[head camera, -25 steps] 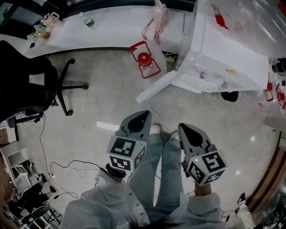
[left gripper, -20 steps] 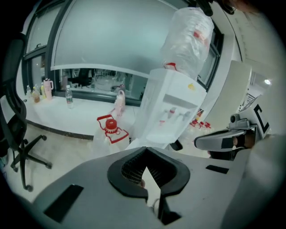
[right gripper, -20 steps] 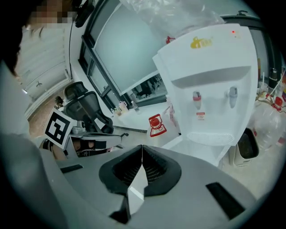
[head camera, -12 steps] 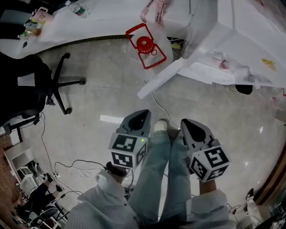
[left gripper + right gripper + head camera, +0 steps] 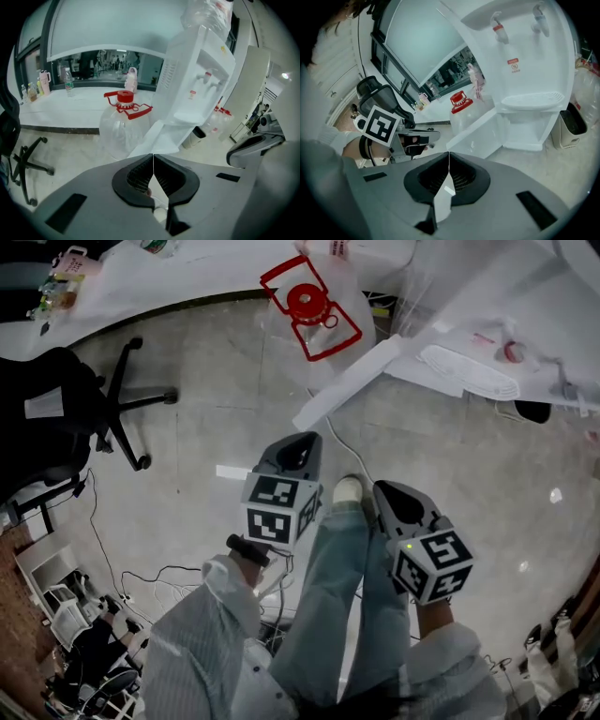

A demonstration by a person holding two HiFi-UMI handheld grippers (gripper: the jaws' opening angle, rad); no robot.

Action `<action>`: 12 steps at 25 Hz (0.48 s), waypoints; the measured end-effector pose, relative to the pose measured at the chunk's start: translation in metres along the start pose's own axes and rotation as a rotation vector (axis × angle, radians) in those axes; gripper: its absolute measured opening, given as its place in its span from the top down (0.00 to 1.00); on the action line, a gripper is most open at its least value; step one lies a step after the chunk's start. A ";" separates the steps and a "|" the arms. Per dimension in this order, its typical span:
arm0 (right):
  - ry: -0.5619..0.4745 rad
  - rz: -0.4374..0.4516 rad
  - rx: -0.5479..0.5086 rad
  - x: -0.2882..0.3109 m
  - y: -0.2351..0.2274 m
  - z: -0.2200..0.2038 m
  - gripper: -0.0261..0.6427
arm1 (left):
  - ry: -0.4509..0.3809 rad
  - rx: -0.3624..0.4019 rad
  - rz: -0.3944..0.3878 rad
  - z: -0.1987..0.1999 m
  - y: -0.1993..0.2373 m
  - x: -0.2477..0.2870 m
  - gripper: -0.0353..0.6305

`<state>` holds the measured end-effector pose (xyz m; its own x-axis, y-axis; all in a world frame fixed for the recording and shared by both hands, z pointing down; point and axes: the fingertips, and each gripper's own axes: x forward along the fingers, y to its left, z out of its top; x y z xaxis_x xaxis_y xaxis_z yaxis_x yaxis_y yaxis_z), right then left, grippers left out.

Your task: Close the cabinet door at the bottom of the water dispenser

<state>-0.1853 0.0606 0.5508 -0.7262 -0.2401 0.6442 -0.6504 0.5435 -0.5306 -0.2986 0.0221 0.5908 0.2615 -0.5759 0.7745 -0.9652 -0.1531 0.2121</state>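
Looks like the approach: left gripper (image 5: 302,440) and right gripper (image 5: 387,491) jaws pinched together, empty, next shove the open flat white cabinet door (image 5: 352,381) closed.

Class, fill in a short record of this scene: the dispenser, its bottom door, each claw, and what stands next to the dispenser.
Dispenser: white water dispenser, two taps
Door: cabinet door at its base, standing open
Left claw: shut, empty, not touching the door
Right claw: shut, empty, not touching the door
Beside it: clear water jug with red cap
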 end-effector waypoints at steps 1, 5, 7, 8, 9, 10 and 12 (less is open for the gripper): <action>0.009 0.002 0.004 0.003 0.000 -0.004 0.94 | 0.007 0.002 -0.001 -0.002 0.006 0.005 0.93; 0.036 0.004 0.015 0.012 -0.004 -0.015 0.94 | 0.040 -0.025 -0.008 -0.013 0.029 0.020 0.93; 0.044 0.002 0.019 0.015 -0.007 -0.016 0.94 | 0.069 -0.019 -0.010 -0.021 0.038 0.027 0.87; 0.047 0.000 0.019 0.016 -0.008 -0.017 0.94 | 0.085 -0.013 -0.009 -0.024 0.042 0.031 0.82; 0.050 -0.002 0.019 0.017 -0.009 -0.016 0.94 | 0.098 -0.007 -0.006 -0.027 0.046 0.035 0.80; 0.051 -0.005 0.020 0.017 -0.010 -0.016 0.94 | 0.108 0.001 -0.004 -0.029 0.049 0.039 0.78; 0.049 -0.012 0.025 0.019 -0.012 -0.014 0.94 | 0.121 0.018 -0.012 -0.031 0.052 0.047 0.71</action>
<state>-0.1881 0.0611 0.5768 -0.7069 -0.2062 0.6766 -0.6647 0.5206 -0.5358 -0.3369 0.0122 0.6568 0.2708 -0.4726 0.8386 -0.9615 -0.1744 0.2123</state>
